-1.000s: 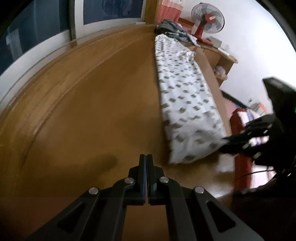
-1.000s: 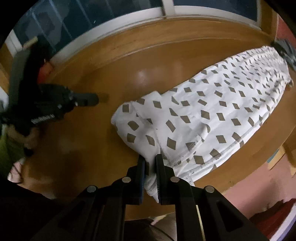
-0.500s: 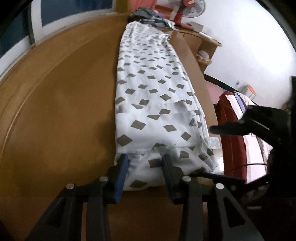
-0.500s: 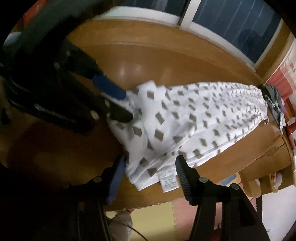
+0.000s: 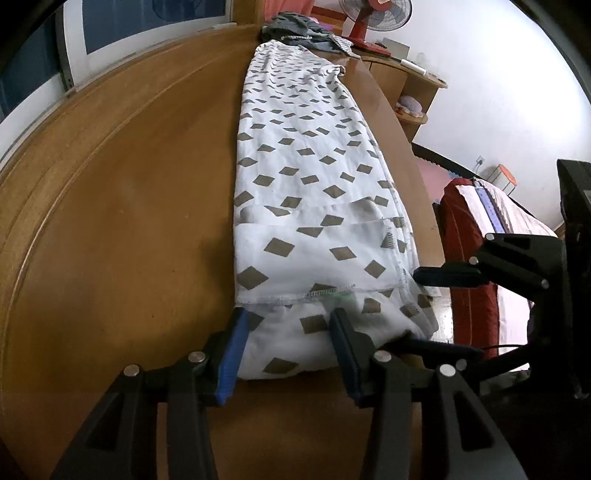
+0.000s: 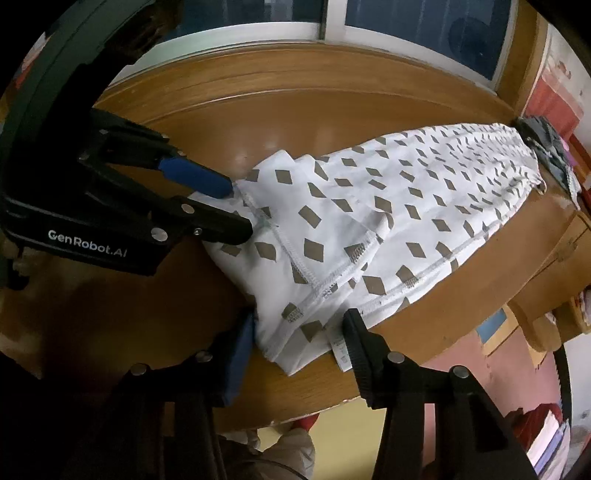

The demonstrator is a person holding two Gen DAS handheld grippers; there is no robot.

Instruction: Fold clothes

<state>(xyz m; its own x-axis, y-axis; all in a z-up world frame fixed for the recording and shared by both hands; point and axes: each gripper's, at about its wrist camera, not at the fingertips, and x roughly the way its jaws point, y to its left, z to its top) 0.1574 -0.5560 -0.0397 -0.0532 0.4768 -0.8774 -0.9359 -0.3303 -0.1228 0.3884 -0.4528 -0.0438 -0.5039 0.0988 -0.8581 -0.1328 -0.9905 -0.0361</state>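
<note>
Here both grippers stand wide open at the near end of a white garment (image 5: pixel 314 192) printed with brown diamonds.

The garment lies folded into a long strip along the wooden table (image 5: pixel 122 221), its far end reaching a dark heap of clothes (image 5: pixel 295 31) beside a red fan (image 5: pixel 373 18). The left gripper (image 5: pixel 286 349) straddles the strip's near hem, blue pads either side of the cloth. The right gripper (image 6: pixel 301 343) brackets the adjacent corner at the table edge, not closed on it.
</note>
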